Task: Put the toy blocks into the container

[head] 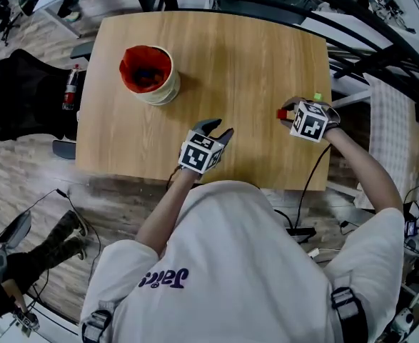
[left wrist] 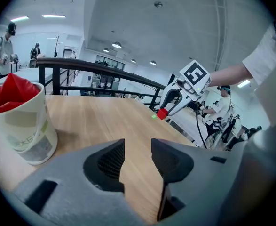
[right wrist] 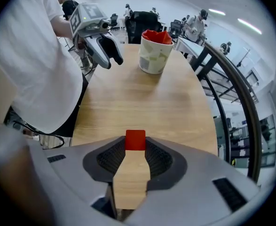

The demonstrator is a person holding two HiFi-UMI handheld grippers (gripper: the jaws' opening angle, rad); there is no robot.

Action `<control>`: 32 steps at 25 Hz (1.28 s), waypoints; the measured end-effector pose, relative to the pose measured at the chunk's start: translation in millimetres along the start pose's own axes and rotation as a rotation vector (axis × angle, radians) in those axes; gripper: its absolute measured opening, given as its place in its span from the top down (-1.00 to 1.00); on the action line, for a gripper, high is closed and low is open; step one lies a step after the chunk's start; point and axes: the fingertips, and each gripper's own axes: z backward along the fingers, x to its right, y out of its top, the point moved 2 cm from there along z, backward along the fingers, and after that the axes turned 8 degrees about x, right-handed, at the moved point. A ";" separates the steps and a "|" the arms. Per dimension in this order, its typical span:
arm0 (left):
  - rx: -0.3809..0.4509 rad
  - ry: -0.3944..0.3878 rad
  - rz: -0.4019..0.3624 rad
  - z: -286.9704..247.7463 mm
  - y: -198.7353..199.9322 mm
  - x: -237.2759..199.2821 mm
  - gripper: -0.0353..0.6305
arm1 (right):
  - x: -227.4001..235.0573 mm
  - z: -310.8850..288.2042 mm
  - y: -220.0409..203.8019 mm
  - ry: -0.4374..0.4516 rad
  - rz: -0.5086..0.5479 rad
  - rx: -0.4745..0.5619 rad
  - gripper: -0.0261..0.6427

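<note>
Over the wooden table (head: 252, 56), the right gripper (right wrist: 136, 147) is pinching a red cube block (right wrist: 135, 139), while the left gripper (left wrist: 138, 155) is hovering spread and empty.

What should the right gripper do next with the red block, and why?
Probably carry it over to just above the container. The right gripper is shut on the red block at its tips, while the container stands open-topped at the other side of the table. The left gripper is open and empty.

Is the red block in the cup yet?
No, it's out. The right tongs pinch the red block, far across the table from the cup.
</note>
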 end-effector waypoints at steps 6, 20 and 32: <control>0.027 0.071 0.040 30.5 -0.7 -30.5 0.34 | 24.8 -14.9 65.1 0.042 0.125 0.021 0.51; 0.072 0.222 0.145 90.4 -15.6 -80.8 0.34 | 67.6 -64.0 220.8 0.155 0.347 0.089 0.51; 0.099 0.306 0.220 125.9 -30.9 -103.2 0.34 | 105.0 -68.8 361.0 0.229 -0.042 0.477 0.51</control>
